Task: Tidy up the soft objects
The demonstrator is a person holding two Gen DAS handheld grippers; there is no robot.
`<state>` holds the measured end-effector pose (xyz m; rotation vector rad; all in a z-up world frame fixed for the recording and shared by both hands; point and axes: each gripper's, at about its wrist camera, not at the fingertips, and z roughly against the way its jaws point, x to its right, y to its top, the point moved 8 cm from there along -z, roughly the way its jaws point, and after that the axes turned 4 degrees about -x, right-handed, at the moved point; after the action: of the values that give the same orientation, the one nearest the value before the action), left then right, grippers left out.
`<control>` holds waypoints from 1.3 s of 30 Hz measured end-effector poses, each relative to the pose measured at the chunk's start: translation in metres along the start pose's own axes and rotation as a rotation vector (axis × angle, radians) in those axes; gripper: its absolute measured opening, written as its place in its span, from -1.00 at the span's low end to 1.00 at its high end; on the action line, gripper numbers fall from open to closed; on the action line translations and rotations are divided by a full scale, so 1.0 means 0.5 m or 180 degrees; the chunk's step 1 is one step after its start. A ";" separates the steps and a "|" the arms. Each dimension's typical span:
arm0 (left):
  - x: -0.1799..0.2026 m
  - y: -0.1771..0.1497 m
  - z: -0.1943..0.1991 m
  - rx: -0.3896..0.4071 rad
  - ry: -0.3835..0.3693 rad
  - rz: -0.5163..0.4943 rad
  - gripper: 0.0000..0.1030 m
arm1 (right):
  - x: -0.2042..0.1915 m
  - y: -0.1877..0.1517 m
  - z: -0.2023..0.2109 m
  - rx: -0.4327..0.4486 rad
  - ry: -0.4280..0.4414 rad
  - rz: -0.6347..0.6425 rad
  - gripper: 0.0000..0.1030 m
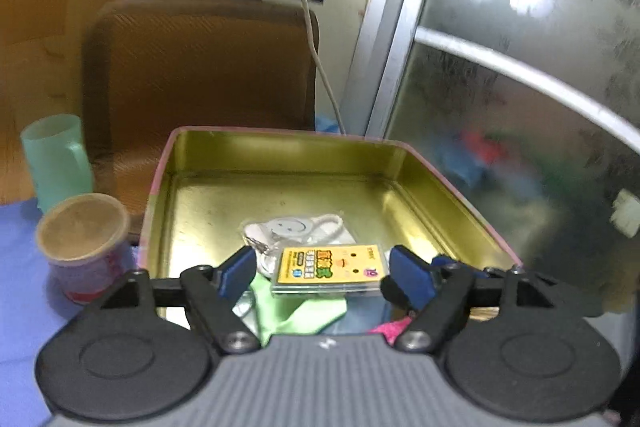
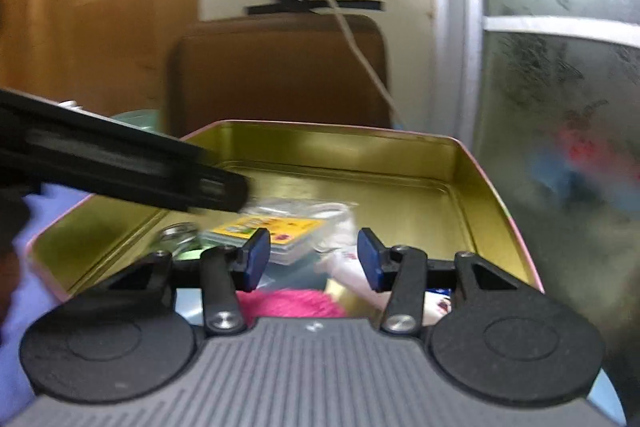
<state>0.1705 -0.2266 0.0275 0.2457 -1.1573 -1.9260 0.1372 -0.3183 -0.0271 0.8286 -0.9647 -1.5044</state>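
Note:
An open gold-lined tin (image 1: 280, 151) with a pink outside holds the objects; it also shows in the right wrist view (image 2: 360, 151). In it lie a yellow packet in a clear sleeve (image 1: 330, 269), a white smiley pouch with a cord (image 1: 292, 227), a green cloth (image 1: 298, 311) and a pink fuzzy item (image 1: 390, 329). My left gripper (image 1: 320, 273) is open, its pads either side of the yellow packet, above it. My right gripper (image 2: 312, 259) is open over the pink fuzzy item (image 2: 288, 303) and a white soft item (image 2: 352, 263). The left gripper's arm (image 2: 120, 163) crosses that view.
A paper cup (image 1: 82, 243) and a mint green mug (image 1: 56, 157) stand left of the tin on a blue cloth (image 1: 20, 267). A brown chair back (image 1: 200, 67) is behind the tin. A frosted glass door (image 1: 520, 87) is on the right, and a white cable (image 1: 312, 39) hangs from the wall.

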 end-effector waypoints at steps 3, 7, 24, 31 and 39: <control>-0.051 -0.014 0.074 0.0195 0.0061 0.0029 0.60 | 0.006 -0.003 0.024 0.0081 0.0092 -0.0191 -0.01; -0.160 -0.078 0.163 0.0214 0.0252 0.0179 0.60 | -0.030 -0.005 0.079 0.0237 0.0268 -0.0234 -0.01; -0.638 -0.320 0.457 0.0503 0.1595 0.1164 0.60 | -0.635 0.038 -0.063 -0.0419 0.1868 0.0546 0.21; -0.625 -0.311 0.475 0.0732 0.1544 0.1069 0.65 | -0.883 0.080 -0.250 -0.0654 0.1854 0.0805 0.64; -0.637 -0.317 0.474 0.0760 0.1431 0.1205 0.65 | -0.924 0.023 -0.320 -0.1022 0.1657 0.0948 0.46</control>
<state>0.1478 0.1941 -0.0457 0.5193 -1.0367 -1.3159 0.3513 0.1171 -0.0866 0.7498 -0.4214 -1.0699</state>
